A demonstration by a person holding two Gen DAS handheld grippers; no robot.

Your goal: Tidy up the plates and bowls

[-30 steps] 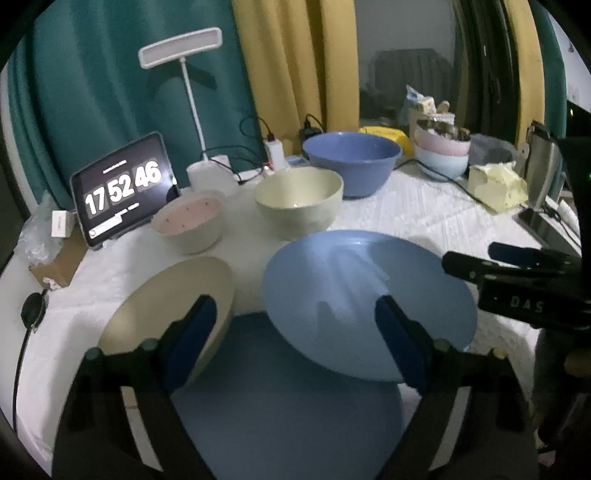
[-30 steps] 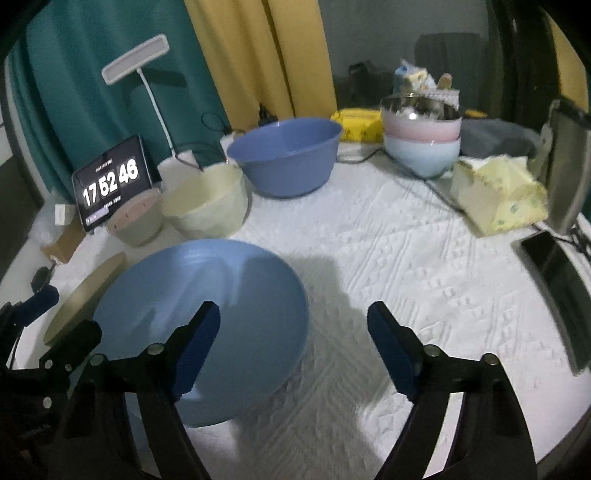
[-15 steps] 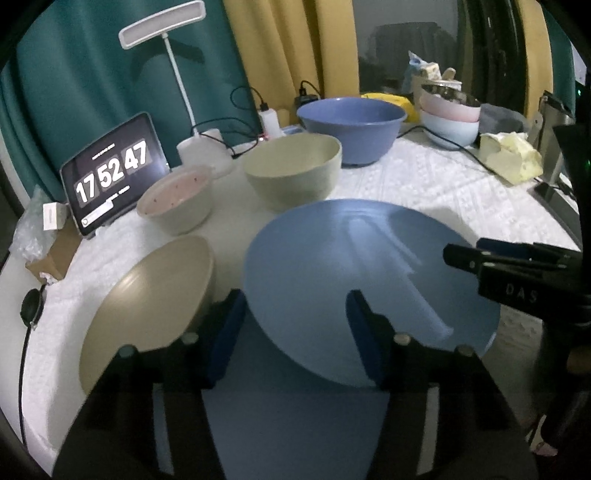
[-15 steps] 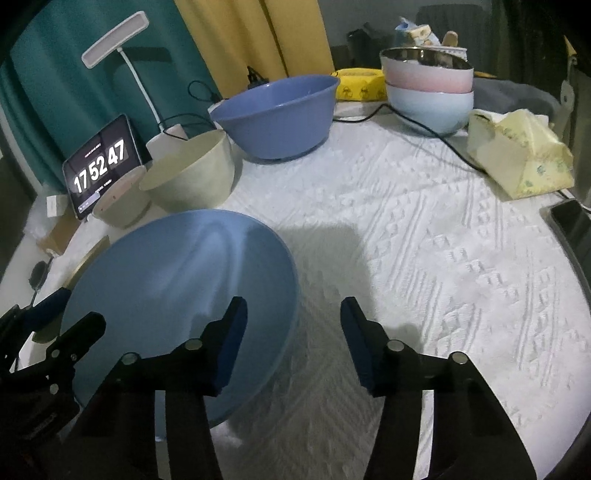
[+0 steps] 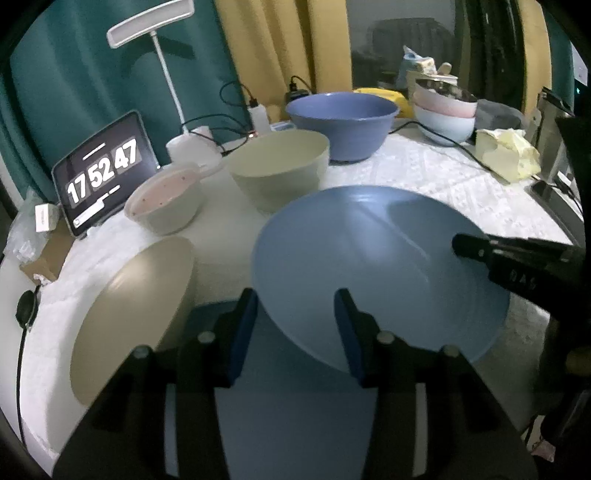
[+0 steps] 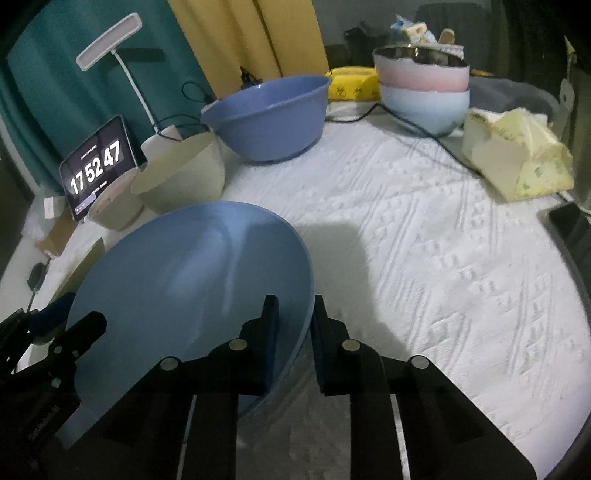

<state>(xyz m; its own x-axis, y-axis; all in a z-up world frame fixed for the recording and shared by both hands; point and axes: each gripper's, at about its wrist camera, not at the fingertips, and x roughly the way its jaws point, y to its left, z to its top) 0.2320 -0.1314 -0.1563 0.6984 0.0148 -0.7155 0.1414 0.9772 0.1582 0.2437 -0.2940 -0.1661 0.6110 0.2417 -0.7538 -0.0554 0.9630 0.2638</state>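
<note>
A big light-blue plate [image 5: 369,266] [image 6: 192,280] sits tilted on the white tablecloth. My left gripper [image 5: 293,328] [image 6: 70,317] straddles the plate's left rim. Its jaws are closing, with a gap still showing at the pads. My right gripper [image 6: 293,328] [image 5: 465,245] has its pads pressed on the plate's right rim, one inside and one outside, and its jaws are still closing. A beige plate [image 5: 129,314] lies to the left. Behind stand a pink-speckled bowl [image 5: 166,203], a cream bowl [image 5: 280,170] and a large blue bowl [image 5: 341,122].
A darker blue flat surface [image 5: 295,413] lies under my left gripper. At the back right are stacked pink and pale-blue bowls [image 6: 424,88] and a tissue pack [image 6: 517,158]. A tablet clock [image 5: 103,173], a desk lamp [image 5: 151,22] and cables stand at the back left. A phone [image 6: 569,229] lies at the right edge.
Both grippers have sunk toward the blue plate. Their jaws have narrowed from wide open onto its opposite rims, the right far more than the left.
</note>
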